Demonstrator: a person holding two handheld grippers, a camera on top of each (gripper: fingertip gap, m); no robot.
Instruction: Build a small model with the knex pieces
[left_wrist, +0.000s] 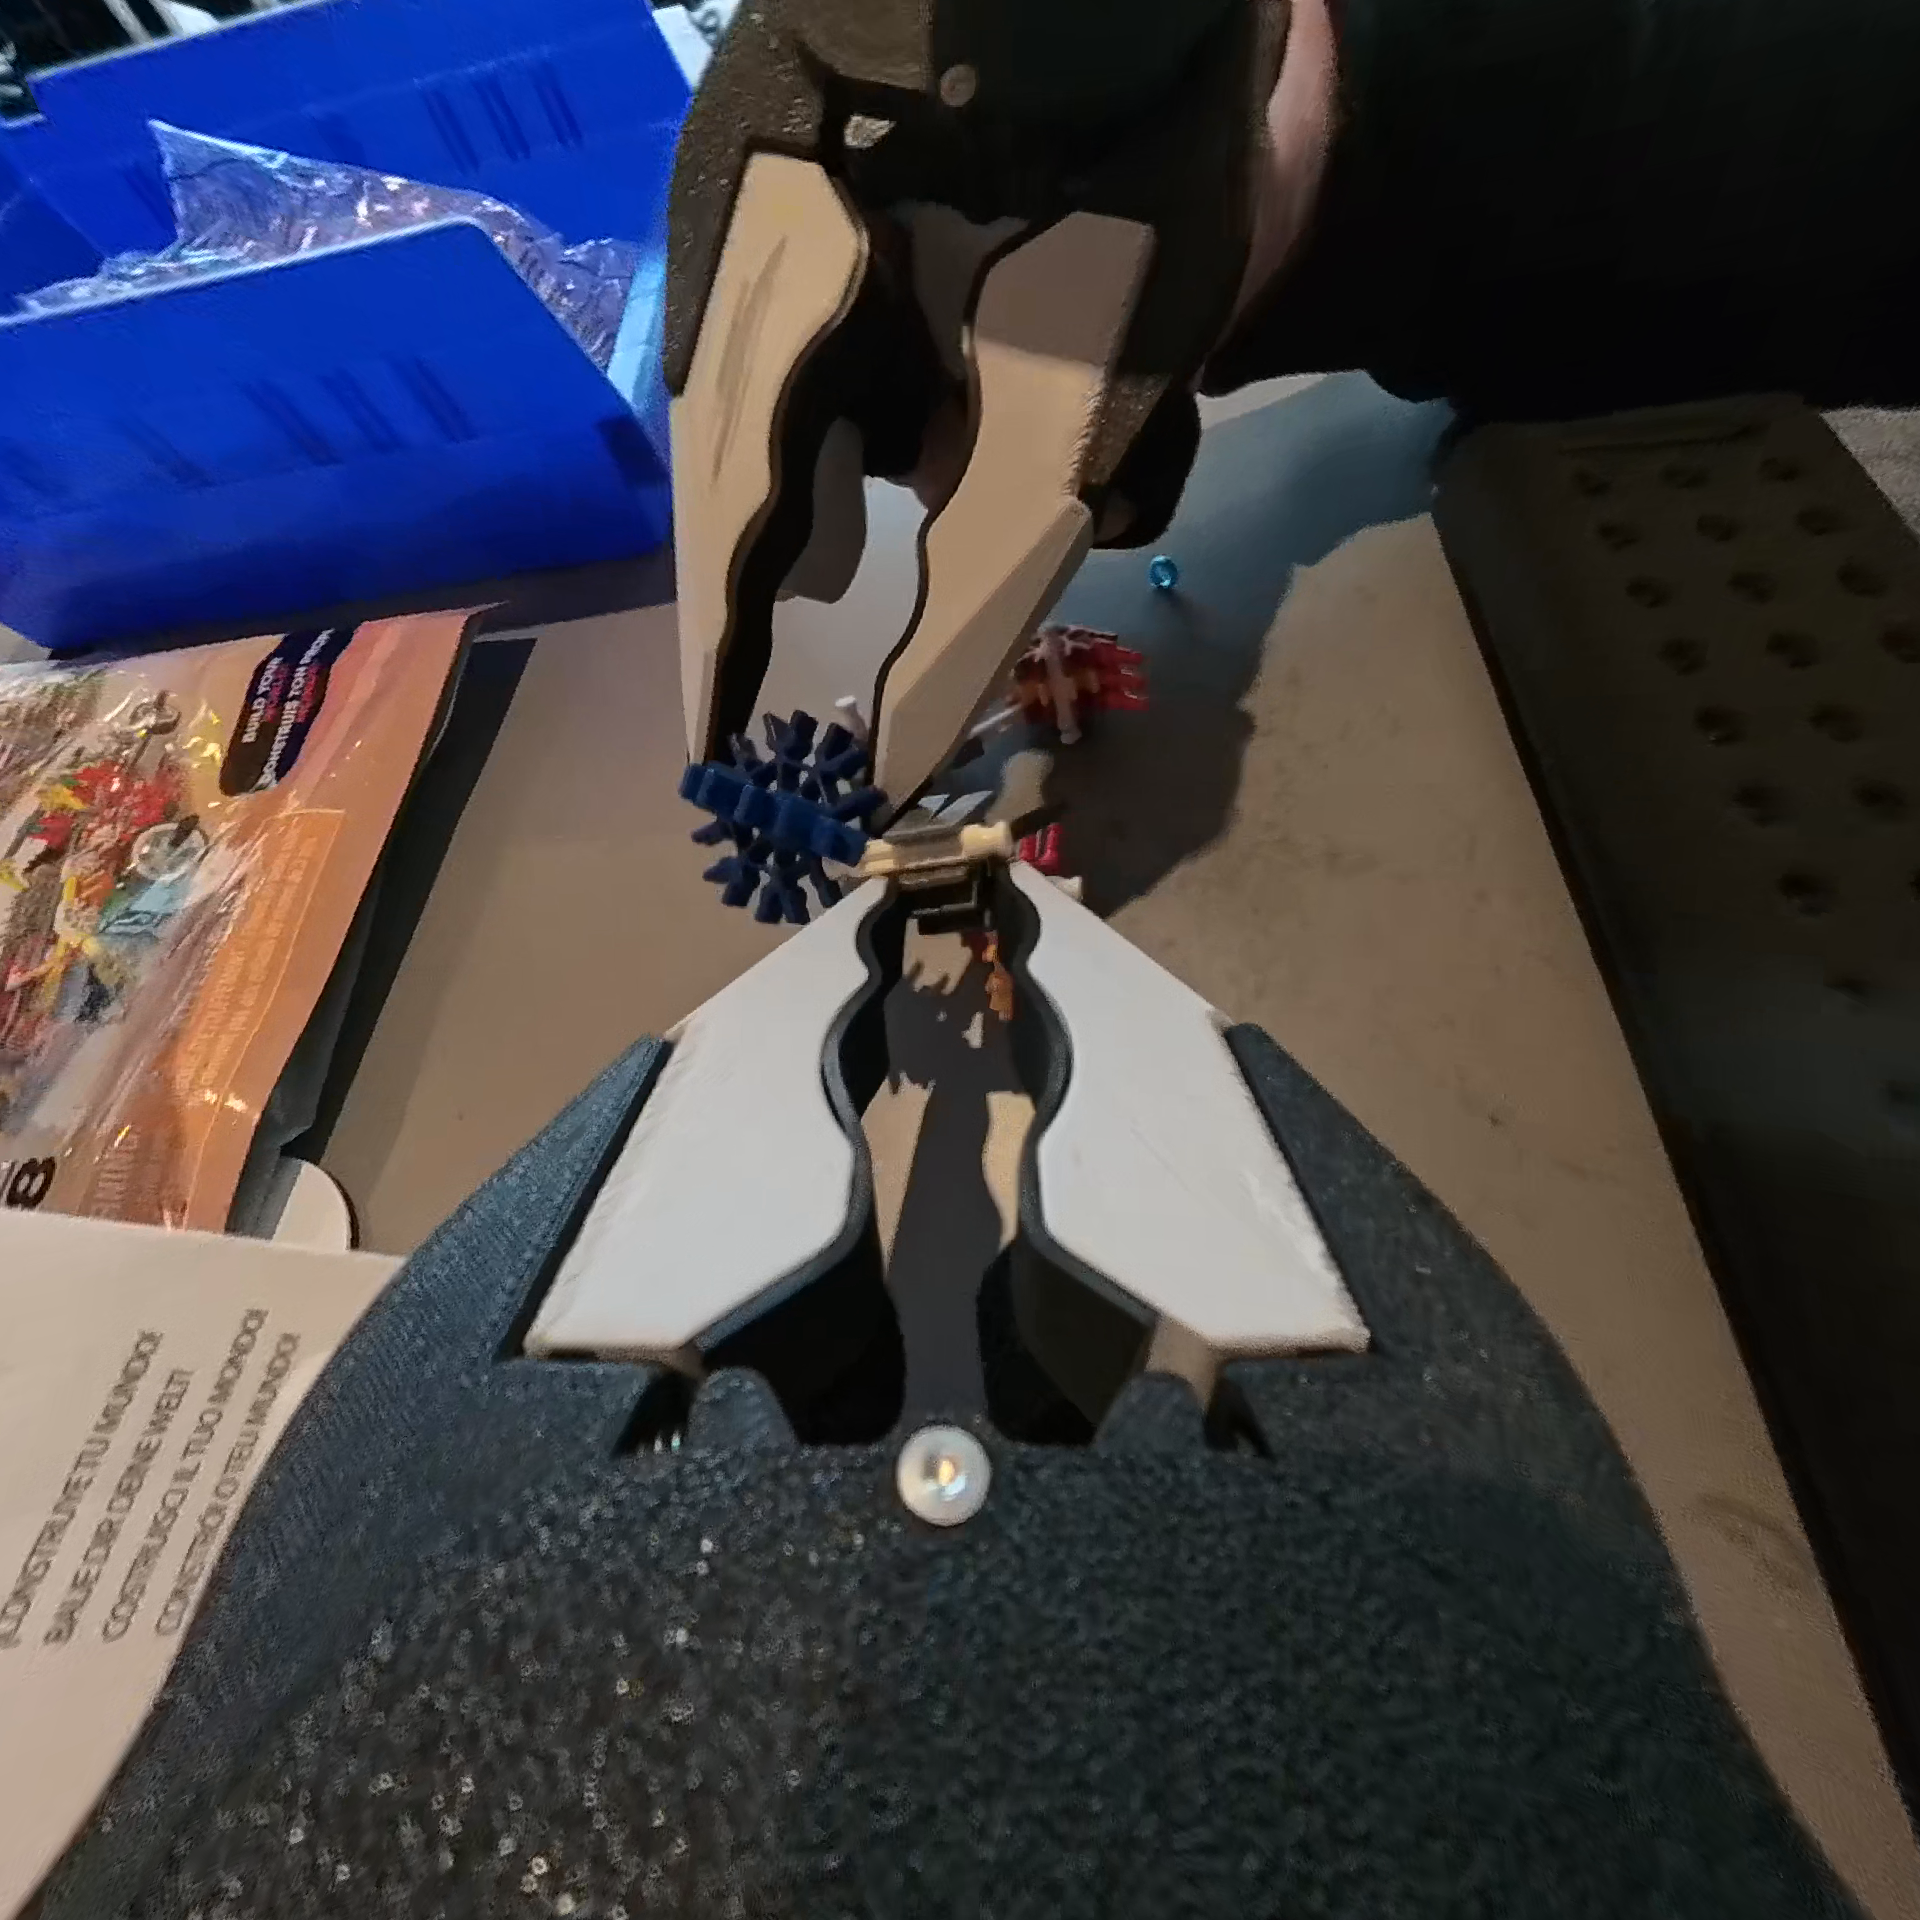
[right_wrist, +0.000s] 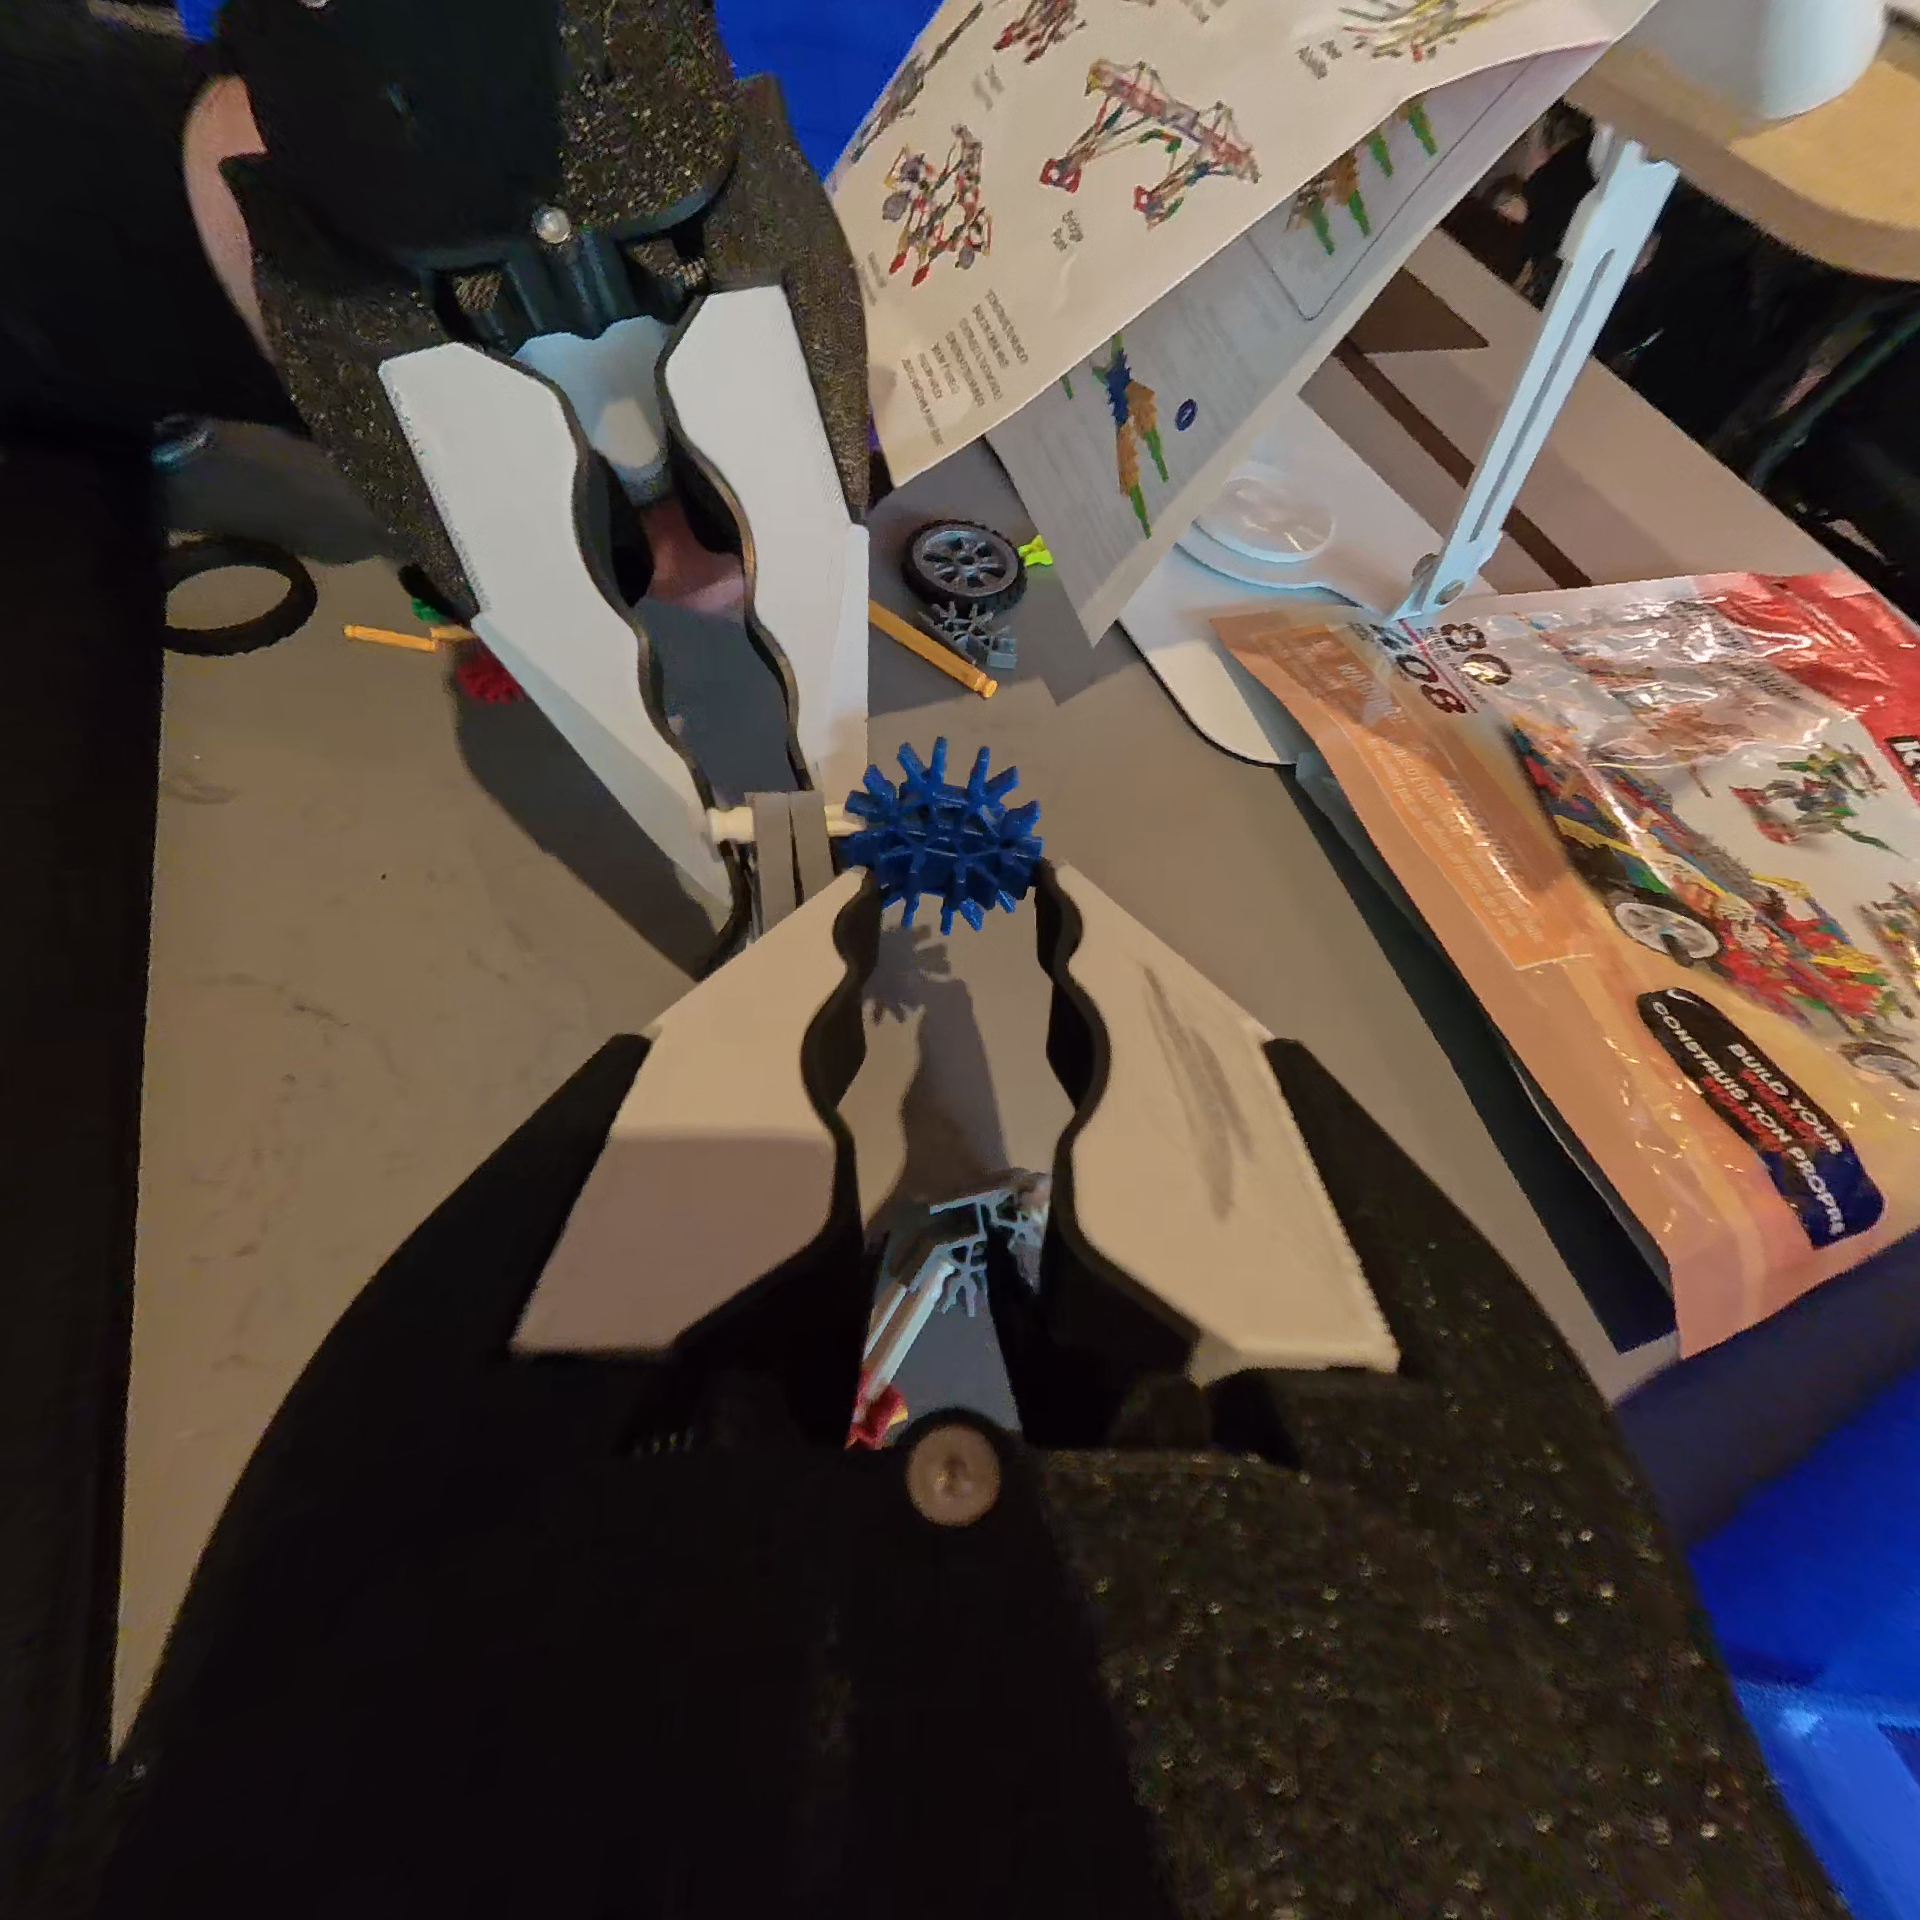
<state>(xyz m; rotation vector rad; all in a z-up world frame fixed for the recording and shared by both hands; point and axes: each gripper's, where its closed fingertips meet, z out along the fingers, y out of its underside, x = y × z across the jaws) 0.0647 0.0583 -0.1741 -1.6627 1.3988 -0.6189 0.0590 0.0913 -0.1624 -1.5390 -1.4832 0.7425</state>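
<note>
- My left gripper (left_wrist: 935, 883) is pinched on a short white rod (left_wrist: 935, 844) that carries grey spacers (right_wrist: 790, 847); the fingertips nearly meet around it, held above the table (left_wrist: 1299, 935).
- My right gripper (right_wrist: 951, 883) clamps a blue connector (right_wrist: 940, 831), a snowflake-shaped disc, across its spiked rim. The jaws stand visibly apart, held there by the disc between the tips.
- In the left wrist view the connector sits at about 9 o'clock of the rod's end, touching it or just beside it; I cannot tell whether it is seated.
- Handling, my judgement: both parts are light, stiff moulded plastic. The connector's thin spokes could flex or slip out if squeezed on only one tooth, so a grip across opposite spokes looks safest. The rod is smooth and round, likely to roll or twist; hold it on the spacers, close to the joining end.
- Around, right wrist view: a wheel (right_wrist: 964, 566) at 12 o'clock of the connector, a yellow rod (right_wrist: 930, 649) beside it, an instruction sheet (right_wrist: 1091, 208) at 1 o'clock, a printed bag (right_wrist: 1558, 883) at 3 o'clock.
- Left wrist view: blue bins (left_wrist: 312, 416) at 10 o'clock, a red connector (left_wrist: 1086, 675) at 1 o'clock.
</note>
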